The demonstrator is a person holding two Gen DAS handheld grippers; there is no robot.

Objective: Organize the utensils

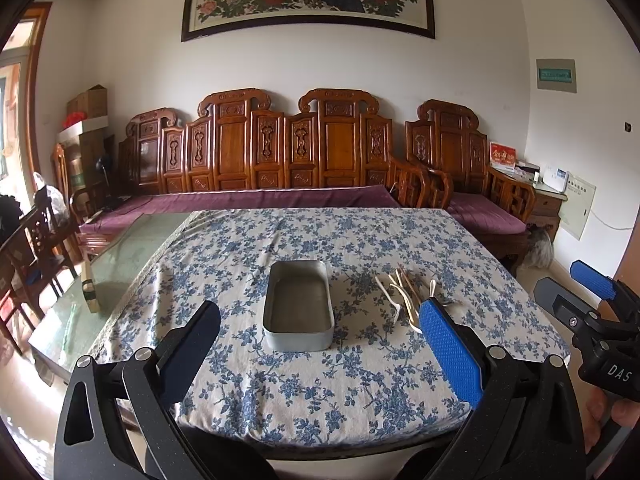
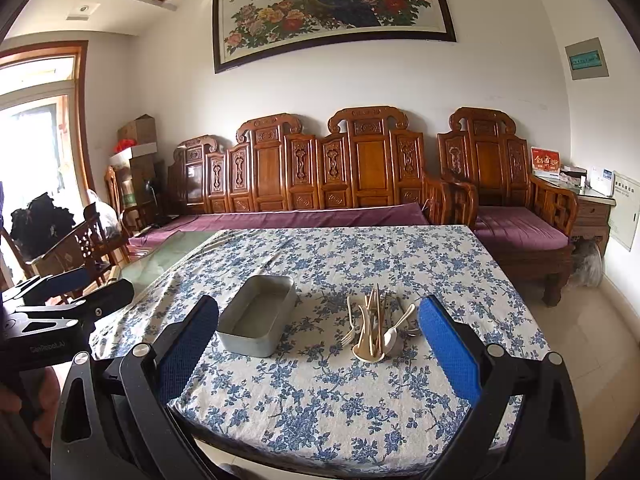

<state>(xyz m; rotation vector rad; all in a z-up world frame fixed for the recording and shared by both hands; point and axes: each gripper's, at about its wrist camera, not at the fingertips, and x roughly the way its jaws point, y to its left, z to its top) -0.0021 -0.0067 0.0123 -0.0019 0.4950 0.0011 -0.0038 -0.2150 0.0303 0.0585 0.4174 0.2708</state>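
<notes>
Utensils [image 2: 378,326] lie in an overlapping heap on the table [image 2: 320,400], so separate pieces are hard to count; pale spoons, a pale fork, thin wooden sticks and some grey metal pieces show in the right wrist view. In the left wrist view the blue pad of the left tongs [image 1: 320,350] covers the near right part of the heap. A rectangular metal tin [image 1: 298,306] with rounded corners stands just left of the heap, apart from it, with nothing inside. Both sit on a white cloth with blue flowers that covers the table. The left tongs are spread wide and hold nothing, near the table's front edge. The right tongs [image 2: 318,354] are likewise spread wide and grip nothing, with tin and utensils showing between their fingers.
</notes>
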